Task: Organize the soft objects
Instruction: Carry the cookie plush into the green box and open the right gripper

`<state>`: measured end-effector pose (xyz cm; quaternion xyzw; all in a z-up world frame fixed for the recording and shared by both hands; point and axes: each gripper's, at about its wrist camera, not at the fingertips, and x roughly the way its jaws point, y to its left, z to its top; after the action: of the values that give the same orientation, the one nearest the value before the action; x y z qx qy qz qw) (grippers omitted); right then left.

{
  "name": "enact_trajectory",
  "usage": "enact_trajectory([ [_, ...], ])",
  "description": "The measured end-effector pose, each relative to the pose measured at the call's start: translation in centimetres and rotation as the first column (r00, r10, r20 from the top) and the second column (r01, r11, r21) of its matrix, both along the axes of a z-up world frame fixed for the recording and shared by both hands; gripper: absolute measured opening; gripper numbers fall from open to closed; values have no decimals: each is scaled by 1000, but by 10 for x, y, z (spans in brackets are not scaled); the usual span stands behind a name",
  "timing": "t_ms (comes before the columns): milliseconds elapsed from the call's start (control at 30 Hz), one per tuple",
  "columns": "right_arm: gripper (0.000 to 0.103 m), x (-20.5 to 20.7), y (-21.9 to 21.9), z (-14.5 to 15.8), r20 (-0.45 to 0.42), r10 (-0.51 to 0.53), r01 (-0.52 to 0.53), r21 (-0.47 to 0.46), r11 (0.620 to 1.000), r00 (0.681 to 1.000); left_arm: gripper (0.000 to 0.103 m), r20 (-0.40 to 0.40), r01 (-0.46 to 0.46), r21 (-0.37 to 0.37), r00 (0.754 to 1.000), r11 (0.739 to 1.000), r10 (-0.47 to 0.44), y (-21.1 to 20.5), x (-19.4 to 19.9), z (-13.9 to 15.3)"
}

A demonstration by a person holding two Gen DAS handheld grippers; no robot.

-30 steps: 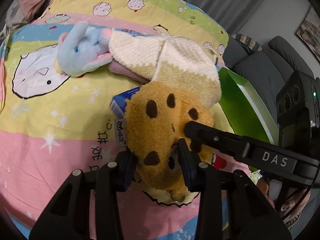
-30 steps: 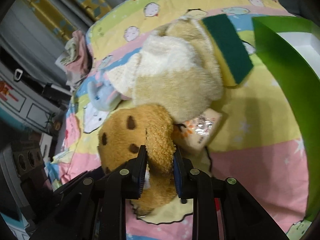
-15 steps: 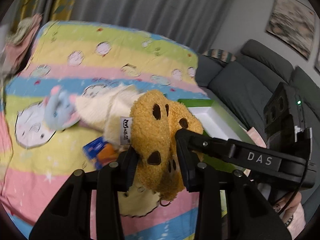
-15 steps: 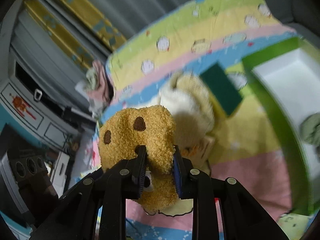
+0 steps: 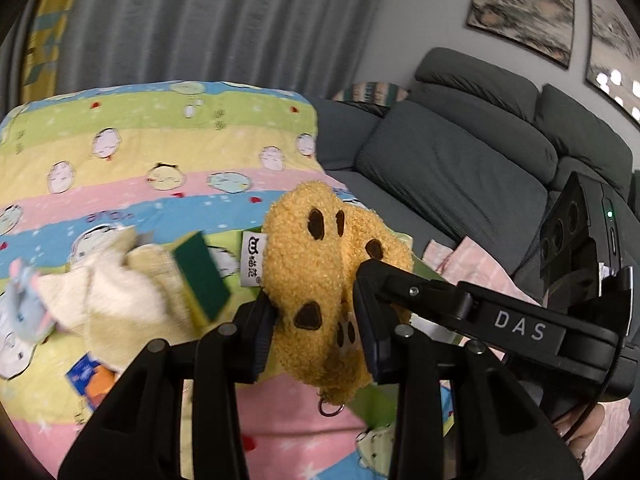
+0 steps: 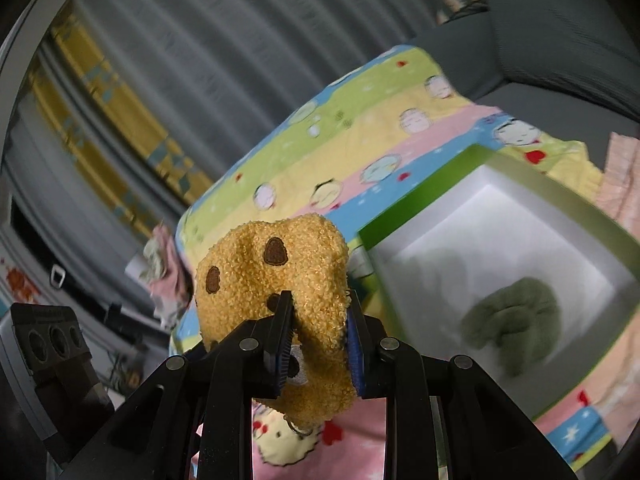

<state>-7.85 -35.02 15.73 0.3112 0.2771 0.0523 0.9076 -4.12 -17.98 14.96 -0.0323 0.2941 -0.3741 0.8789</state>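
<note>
A golden-brown plush toy with dark spots [image 5: 320, 276] hangs in the air above the striped blanket, held from both sides. My left gripper [image 5: 314, 332] is shut on its lower part. My right gripper [image 6: 316, 344] is shut on it too, and the plush [image 6: 276, 276] bulges above the fingers. A green box with a white inside [image 6: 500, 240] lies to the right and holds a green soft object [image 6: 516, 324]. On the blanket to the left lie a cream towel [image 5: 120, 304], a green-yellow sponge [image 5: 200, 276] and a blue plush [image 5: 28, 304].
A small blue-orange packet [image 5: 92, 380] lies near the towel. A grey sofa [image 5: 460, 168] stands behind the blanket's right edge. Grey curtains [image 5: 220, 20] hang behind. A bundle of cloth [image 6: 164, 272] sits at the blanket's far left edge.
Both grippers have lifted the spotted plush off the blanket and carried it up and rightward. The green box has come fully into the right wrist view.
</note>
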Motion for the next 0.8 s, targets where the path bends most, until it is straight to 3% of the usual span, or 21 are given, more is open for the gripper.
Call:
enact_trajectory([
  [400, 26, -9, -61, -25, -109, -208, 203, -53, 978, 972, 34, -95, 135, 46, 987, 990, -131, -78, 15, -30],
  [800, 26, -2, -96, -55, -232, -290, 281, -72, 957, 928, 34, -231, 189, 81, 959, 979, -166, -110, 32, -57],
])
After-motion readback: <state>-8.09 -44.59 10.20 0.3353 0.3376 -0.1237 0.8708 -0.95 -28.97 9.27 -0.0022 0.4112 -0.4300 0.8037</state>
